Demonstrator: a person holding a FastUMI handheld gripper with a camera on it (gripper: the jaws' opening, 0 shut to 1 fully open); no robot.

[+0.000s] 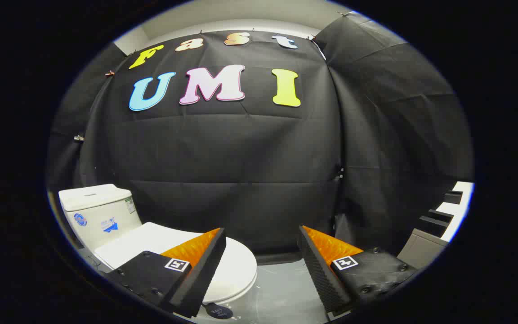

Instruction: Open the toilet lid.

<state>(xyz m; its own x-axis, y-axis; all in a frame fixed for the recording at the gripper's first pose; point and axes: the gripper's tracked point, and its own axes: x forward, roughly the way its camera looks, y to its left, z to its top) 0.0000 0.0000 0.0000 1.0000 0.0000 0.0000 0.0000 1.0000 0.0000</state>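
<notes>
A white toilet stands low to the left, with its tank [99,213] against the black cloth wall. Its white lid [236,265] lies flat and closed over the bowl, partly hidden by my left finger. My gripper [261,234] is open, with a wide gap and nothing between the fingers. It hangs above and to the right of the lid's front rim. The left finger [200,270] overlaps the lid in the view; I cannot tell if it touches. The right finger [319,270] is over the floor.
Black cloth walls close the booth behind and to the right. A pale grey floor [281,288] runs beside the toilet. A small dark round tag [218,310] sits under the lid's front. A white and grey stepped unit [443,220] stands at the far right.
</notes>
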